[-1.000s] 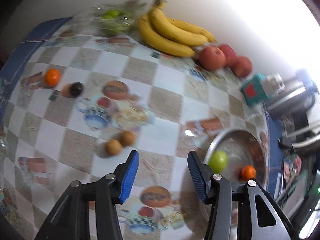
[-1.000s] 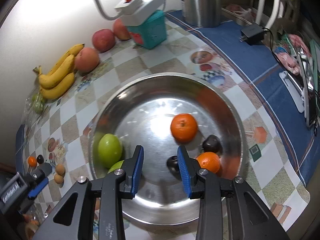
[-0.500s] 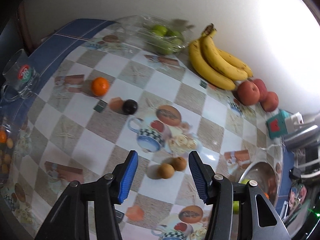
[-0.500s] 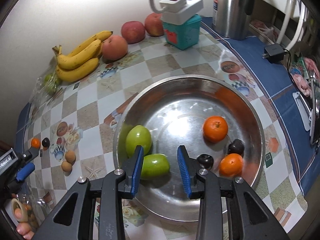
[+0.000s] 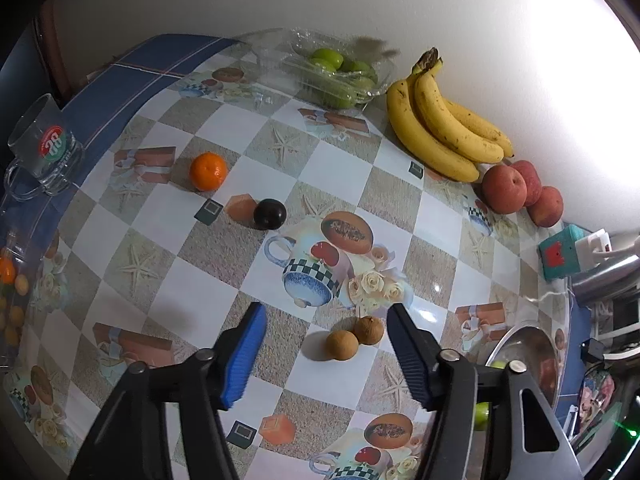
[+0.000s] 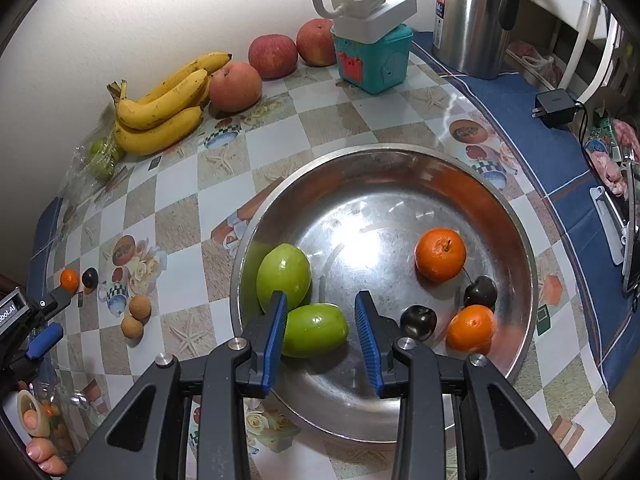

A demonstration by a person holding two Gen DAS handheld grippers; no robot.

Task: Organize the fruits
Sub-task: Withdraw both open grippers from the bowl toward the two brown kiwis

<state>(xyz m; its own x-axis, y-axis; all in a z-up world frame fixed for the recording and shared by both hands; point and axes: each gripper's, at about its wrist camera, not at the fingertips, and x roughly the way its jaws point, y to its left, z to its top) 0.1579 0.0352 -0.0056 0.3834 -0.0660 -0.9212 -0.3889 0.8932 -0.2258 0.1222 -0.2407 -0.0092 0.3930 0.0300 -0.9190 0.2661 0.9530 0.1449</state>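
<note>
My left gripper [image 5: 325, 312] hangs over the checked tablecloth with its jaws opening. Two brown longans [image 5: 354, 338] lie on the cloth just below and between its blue pads, untouched. Farther off sit an orange [image 5: 208, 171] and a dark plum [image 5: 270, 214]. My right gripper [image 6: 321, 298] is above the steel bowl [image 6: 400, 152], jaws opening. A green fruit [image 6: 316, 330] lies in the bowl beneath it, with a gap to the right pad. A second green fruit [image 6: 284, 276], two oranges [image 6: 440, 254] and two dark plums [image 6: 418, 322] also rest inside.
Bananas [image 5: 440, 128], red apples [image 5: 504, 195] and a clear box of green fruit [image 5: 340, 76] line the wall. A glass mug [image 5: 44, 156] stands at the left edge. A teal box with a power strip [image 6: 372, 56], a kettle [image 6: 472, 16] and a charger [image 6: 554, 106] stand beyond the bowl.
The left gripper swung away from the bowl to over the two longans and spread its jaws. The right jaws widened, and a green fruit now lies in the bowl beneath them.
</note>
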